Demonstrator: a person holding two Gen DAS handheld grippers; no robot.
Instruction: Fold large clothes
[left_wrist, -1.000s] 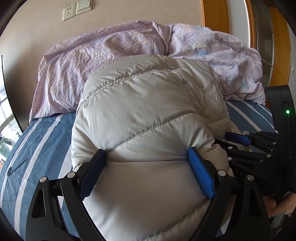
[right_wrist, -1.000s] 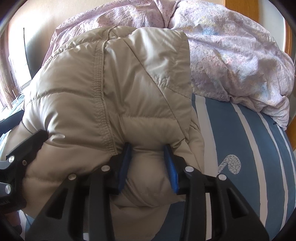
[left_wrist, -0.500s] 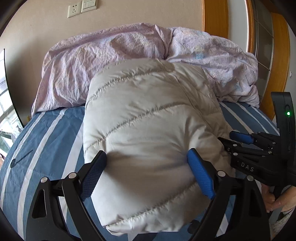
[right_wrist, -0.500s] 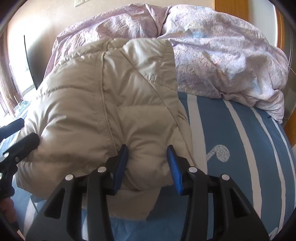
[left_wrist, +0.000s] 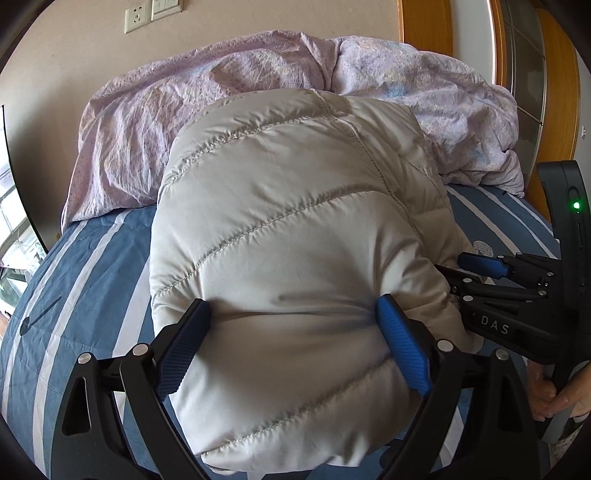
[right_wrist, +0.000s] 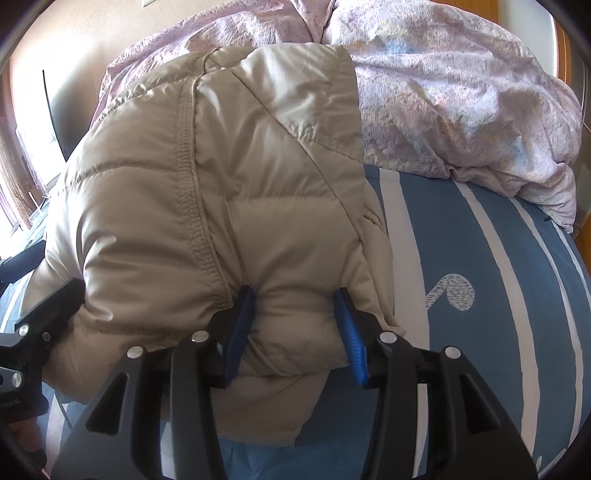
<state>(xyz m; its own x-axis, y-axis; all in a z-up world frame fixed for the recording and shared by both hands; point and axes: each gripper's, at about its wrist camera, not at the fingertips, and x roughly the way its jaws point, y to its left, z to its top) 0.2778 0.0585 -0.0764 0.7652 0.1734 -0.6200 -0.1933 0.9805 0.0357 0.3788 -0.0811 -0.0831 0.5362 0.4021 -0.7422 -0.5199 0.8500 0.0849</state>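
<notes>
A beige quilted puffer jacket (left_wrist: 295, 229) lies folded into a thick bundle on the bed; it also shows in the right wrist view (right_wrist: 221, 192). My left gripper (left_wrist: 293, 328) has its jaws wide apart, pressed against the bundle's near end on both sides. My right gripper (right_wrist: 295, 325) is closed on a thick fold of the jacket at its near right corner. The right gripper also shows at the right in the left wrist view (left_wrist: 480, 269).
The bed has a blue sheet with white stripes (right_wrist: 480, 258). A crumpled lilac duvet (left_wrist: 258, 74) is piled against the wall behind the jacket. A wooden door frame (left_wrist: 424, 22) stands at the back right. A wall socket (left_wrist: 137, 14) is above.
Both grippers drew back from the jacket half a second ago and have moved in close again. The right jaws have opened a little wider on the fold.
</notes>
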